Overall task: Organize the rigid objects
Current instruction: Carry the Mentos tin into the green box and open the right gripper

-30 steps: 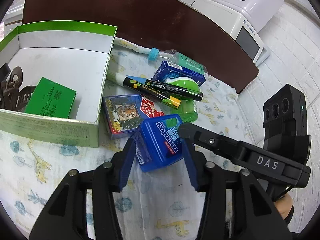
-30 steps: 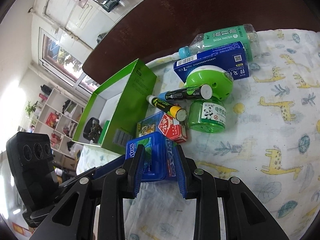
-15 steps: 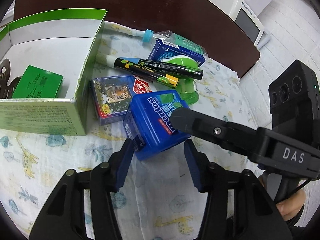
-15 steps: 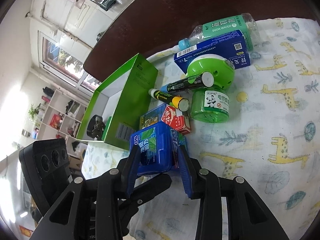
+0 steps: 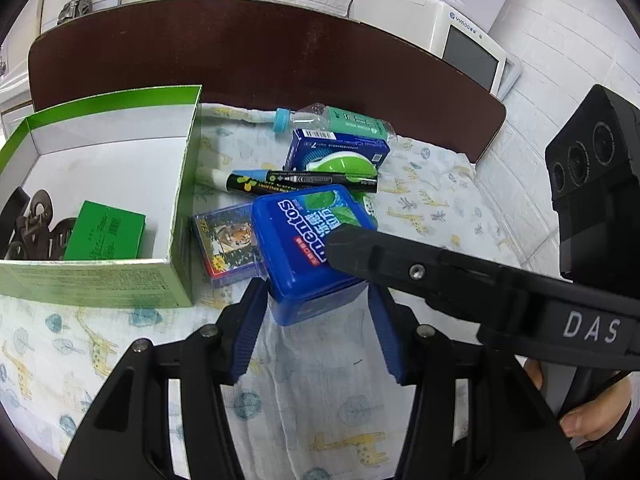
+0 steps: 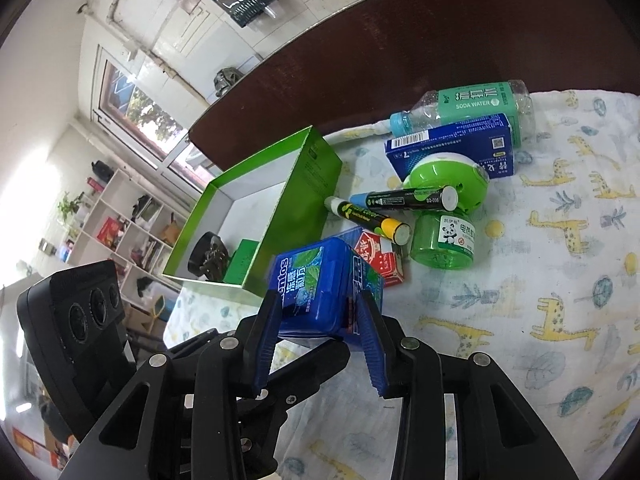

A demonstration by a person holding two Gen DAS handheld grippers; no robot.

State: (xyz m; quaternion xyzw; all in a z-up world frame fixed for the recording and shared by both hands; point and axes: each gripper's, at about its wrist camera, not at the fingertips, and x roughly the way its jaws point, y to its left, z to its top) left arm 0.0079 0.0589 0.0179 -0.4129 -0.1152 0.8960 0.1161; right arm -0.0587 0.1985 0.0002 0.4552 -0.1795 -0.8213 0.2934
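Right now the right gripper (image 6: 318, 308) is holding the blue Mentos box (image 6: 316, 280) between its blue pads, one pad lying against each side of the box. Its jaws have just been opening a little, with the box between them, and they are standing at a narrow-to-middling gap that matches the box's width. The box is hanging tilted above the giraffe-print cloth (image 5: 320, 400), just beside the near corner of the open green carton (image 5: 180, 200) and partly covering the tiger card pack (image 5: 224, 240).

Meanwhile the left gripper (image 5: 316, 292) is pointing down at the same box, its jaws standing at a middling width with the box's near end sitting between the fingertips. Whether its pads are pressing on the box I cannot tell. In the left wrist view one black finger of the right gripper is crossing over the box's printed face, and a person's hand (image 5: 592, 412) is showing at the lower right edge.

Inside the carton a small green box (image 5: 104, 236) is lying beside a dark metal piece (image 5: 36, 220). Behind the Mentos box two markers (image 5: 300, 179) are lying across a green repellent bottle (image 6: 444, 236), with a blue carton (image 5: 340, 146) and a soda water bottle (image 5: 340, 120) lying farther back.
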